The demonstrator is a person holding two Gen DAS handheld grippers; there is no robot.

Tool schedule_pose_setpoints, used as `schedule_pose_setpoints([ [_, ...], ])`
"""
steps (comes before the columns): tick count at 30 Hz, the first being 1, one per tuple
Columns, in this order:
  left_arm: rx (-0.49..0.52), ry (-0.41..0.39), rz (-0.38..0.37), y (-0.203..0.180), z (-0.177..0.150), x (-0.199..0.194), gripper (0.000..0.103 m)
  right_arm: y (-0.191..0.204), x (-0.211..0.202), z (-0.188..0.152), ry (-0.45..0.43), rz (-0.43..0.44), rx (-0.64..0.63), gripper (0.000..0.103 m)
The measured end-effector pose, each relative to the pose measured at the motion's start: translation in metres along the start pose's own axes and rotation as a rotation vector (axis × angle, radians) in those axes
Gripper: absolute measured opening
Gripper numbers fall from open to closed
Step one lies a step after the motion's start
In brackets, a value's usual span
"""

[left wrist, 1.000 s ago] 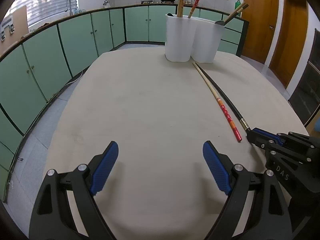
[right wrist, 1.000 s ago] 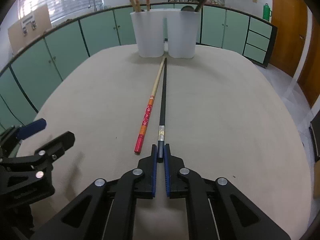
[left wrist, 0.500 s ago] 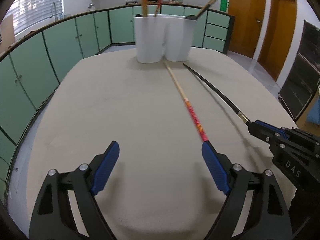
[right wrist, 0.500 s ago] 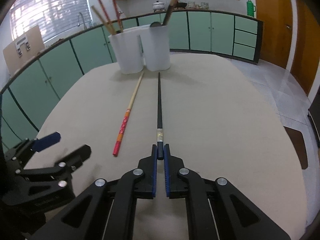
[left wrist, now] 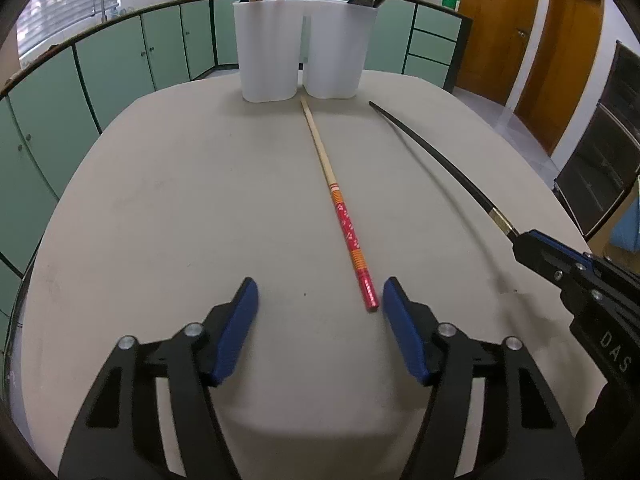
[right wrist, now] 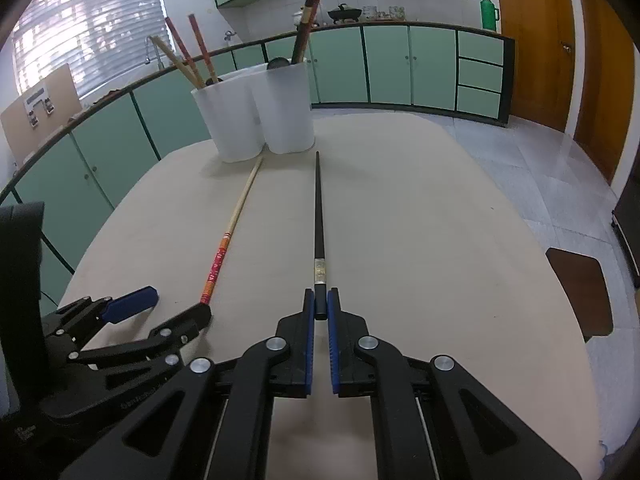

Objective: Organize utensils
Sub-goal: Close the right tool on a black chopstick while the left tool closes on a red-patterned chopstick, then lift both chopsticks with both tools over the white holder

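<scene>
The right tool (right wrist: 320, 310) is pinching the thin, stiff black chopstick (right wrist: 318, 216) by its thick end. The left tool (left wrist: 318, 308) is closing around the red chopstick (left wrist: 352, 240) lying on the table (left wrist: 180, 200); it looks light and slippery.

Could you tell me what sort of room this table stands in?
Most likely a home kitchen: green cabinets run along the walls, a sink tap stands under the window, and pots sit on the counter behind the white utensil holder.
</scene>
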State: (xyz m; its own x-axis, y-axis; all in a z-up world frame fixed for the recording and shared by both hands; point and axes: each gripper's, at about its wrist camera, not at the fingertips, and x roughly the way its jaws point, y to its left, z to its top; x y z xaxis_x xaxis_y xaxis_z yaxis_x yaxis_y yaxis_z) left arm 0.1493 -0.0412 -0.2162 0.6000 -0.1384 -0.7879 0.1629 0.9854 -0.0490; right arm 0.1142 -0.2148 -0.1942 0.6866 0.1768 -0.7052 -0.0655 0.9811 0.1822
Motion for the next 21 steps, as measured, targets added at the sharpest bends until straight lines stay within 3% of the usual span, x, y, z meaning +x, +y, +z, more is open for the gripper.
schedule_pose_setpoints([
  [8,0.004,0.002,0.026,-0.009,0.001,0.0,0.042,-0.001,0.003,-0.001,0.009,0.01,0.004,0.006],
  [13,0.017,-0.004,0.049,-0.013,0.0,-0.002,0.014,-0.002,0.005,-0.002,0.014,0.012,0.008,0.006],
  [17,0.008,-0.006,0.057,-0.011,0.0,-0.002,0.006,-0.002,0.005,-0.002,0.014,0.011,0.007,0.006],
  [21,-0.004,-0.008,0.046,-0.009,0.0,-0.003,0.005,-0.001,0.004,-0.002,0.012,0.009,0.004,0.006],
])
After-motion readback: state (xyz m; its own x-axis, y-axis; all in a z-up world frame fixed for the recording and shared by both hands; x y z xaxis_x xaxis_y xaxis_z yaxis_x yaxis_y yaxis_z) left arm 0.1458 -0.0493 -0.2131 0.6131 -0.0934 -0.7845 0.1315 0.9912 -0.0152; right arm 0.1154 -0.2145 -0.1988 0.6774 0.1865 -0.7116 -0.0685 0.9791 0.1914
